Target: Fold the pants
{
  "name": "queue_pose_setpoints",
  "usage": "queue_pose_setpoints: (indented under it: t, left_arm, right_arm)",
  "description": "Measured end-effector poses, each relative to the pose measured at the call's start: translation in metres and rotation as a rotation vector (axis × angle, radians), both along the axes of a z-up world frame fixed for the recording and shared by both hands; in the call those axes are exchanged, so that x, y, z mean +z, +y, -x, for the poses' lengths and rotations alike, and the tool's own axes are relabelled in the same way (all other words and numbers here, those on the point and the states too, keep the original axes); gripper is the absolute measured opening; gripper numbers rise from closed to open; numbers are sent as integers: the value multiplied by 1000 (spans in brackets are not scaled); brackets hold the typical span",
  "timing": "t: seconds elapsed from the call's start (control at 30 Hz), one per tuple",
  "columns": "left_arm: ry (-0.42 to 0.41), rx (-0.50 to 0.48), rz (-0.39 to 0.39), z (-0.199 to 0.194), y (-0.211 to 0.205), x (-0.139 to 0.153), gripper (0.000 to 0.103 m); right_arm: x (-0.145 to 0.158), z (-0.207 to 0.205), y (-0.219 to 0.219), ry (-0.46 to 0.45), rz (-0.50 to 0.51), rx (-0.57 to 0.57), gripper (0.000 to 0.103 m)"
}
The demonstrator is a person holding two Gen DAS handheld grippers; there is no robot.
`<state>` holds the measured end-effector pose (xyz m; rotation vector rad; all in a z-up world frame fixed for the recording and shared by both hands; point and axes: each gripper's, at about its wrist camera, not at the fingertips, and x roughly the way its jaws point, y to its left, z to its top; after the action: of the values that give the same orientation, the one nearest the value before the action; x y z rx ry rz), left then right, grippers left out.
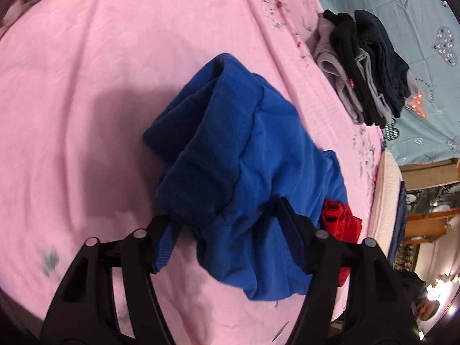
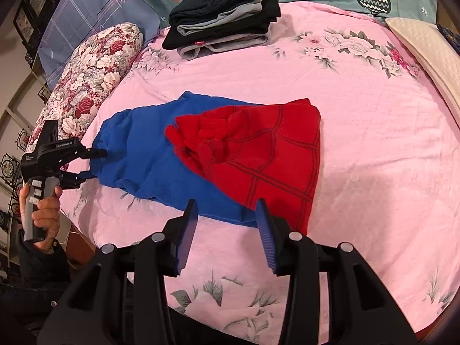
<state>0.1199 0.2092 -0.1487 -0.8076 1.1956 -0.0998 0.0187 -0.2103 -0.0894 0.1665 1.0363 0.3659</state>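
Blue and red pants (image 2: 149, 158) lie folded over on the pink bedsheet (image 2: 373, 143), the red half (image 2: 258, 149) on top of the blue. In the left wrist view the blue cloth (image 1: 244, 158) bunches between the fingers of my left gripper (image 1: 224, 210), with a bit of red (image 1: 340, 221) at the right. My left gripper (image 2: 96, 164) stands open around the blue end of the pants. My right gripper (image 2: 227, 210) is open and empty, just above the near edge of the pants.
A stack of folded dark and grey clothes (image 2: 224, 17) sits at the far side of the bed, also in the left wrist view (image 1: 365, 63). A floral pillow (image 2: 92, 69) lies at the left. A cream pad (image 2: 425, 54) lies at the right edge.
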Motion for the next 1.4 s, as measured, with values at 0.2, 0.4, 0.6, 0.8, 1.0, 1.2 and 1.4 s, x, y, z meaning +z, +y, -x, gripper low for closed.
queue_pose_setpoints:
  t: [0.2, 0.4, 0.6, 0.8, 1.0, 1.2, 1.4]
  left_arm:
    - [-35, -74, -95, -10, -15, 2, 25]
    - [-187, -91, -221, 10, -30, 38, 21]
    - [-299, -103, -251, 25, -39, 71, 20]
    - [-319, -117, -251, 25, -39, 73, 20]
    - [-316, -132, -260, 22, -42, 73, 20]
    - [-342, -164, -346, 23, -63, 88, 20]
    - [-446, -294, -517, 33, -137, 121, 20]
  right_arm:
    - [-5, -3, -1, 19, 0, -8, 43]
    - [-5, -6, 11, 20, 27, 12, 43]
    - [6, -31, 44, 3, 61, 75, 43]
    - [4, -98, 112, 39, 74, 219, 41]
    - [-27, -142, 171, 156, 98, 284, 16]
    - [-52, -144, 185, 223, 102, 312, 16]
    - [32, -117, 107, -12, 45, 176, 17]
